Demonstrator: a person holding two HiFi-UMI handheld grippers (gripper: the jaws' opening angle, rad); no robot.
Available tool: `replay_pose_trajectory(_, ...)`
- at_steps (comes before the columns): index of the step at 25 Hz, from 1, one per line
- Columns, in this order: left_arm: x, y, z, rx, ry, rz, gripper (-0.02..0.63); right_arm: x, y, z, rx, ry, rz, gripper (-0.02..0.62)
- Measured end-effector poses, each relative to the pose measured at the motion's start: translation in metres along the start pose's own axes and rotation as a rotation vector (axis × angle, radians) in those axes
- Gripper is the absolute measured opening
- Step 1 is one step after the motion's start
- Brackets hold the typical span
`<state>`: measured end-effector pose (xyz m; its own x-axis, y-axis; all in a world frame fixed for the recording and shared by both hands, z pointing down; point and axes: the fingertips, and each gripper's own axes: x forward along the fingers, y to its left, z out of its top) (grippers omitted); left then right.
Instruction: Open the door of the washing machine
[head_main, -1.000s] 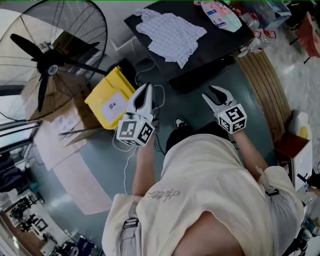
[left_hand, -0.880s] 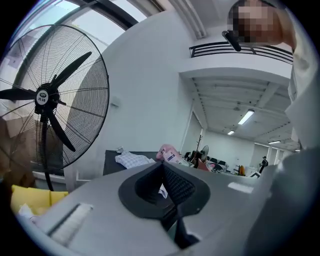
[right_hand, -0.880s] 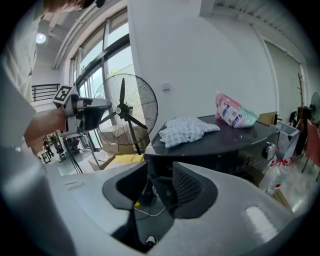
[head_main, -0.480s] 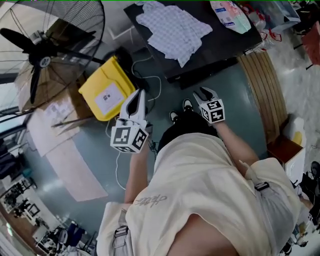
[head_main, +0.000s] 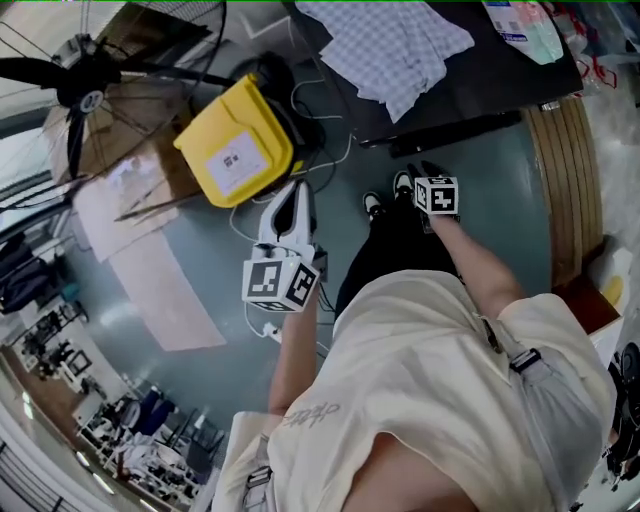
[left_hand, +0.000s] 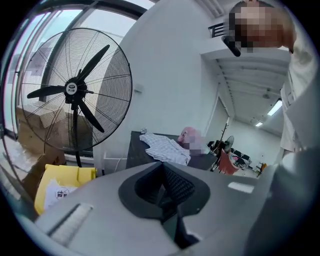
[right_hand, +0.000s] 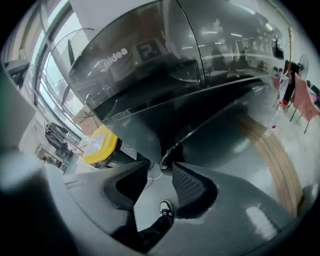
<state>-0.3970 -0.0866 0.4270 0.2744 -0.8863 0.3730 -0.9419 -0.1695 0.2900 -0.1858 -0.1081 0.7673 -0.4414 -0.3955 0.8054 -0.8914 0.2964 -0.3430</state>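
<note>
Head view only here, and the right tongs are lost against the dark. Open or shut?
Observer: Open. The right gripper view shows the right gripper with its tongs apart, clamping nothing.
Operator: Where's the door?
Observer: The washing machine fills that view. Its curved door rim ends right at the gap between the tips. I can't tell whether they touch.
Operator: Left one holding anything?
Observer: No. The left gripper view shows the left gripper with its tongs together and nothing between them.
</note>
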Motion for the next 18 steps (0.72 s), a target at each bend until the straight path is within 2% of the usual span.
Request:
replay_pose_trajectory(3, -0.005, 0.000, -0.007, -0.010, 0.010, 0.017, 0.018, 0.017, -0.005, -0.002, 0.137, 0.032, -0.001, 0.161)
replay_pose_trajectory(6, -0.014, 0.007, -0.018, -0.034, 0.028, 0.052, 0.018, 0.028, -0.006, -0.002, 0.231, 0.048, -0.024, 0.161)
replay_pose_trajectory(12, -0.030, 0.021, -0.033, -0.067, 0.055, 0.106, 0.018, 0.039, -0.011, 0.006, 0.326, 0.062, -0.126, 0.160)
replay_pose_trajectory(15, -0.033, 0.028, -0.033, -0.088, 0.046, 0.124, 0.018, 0.039, -0.015, 0.005, 0.340, 0.071, -0.197, 0.152)
replay_pose_trajectory(18, -0.034, 0.034, -0.032, -0.096, 0.043, 0.129, 0.018, 0.037, -0.021, 0.002, 0.421, 0.073, -0.275, 0.153)
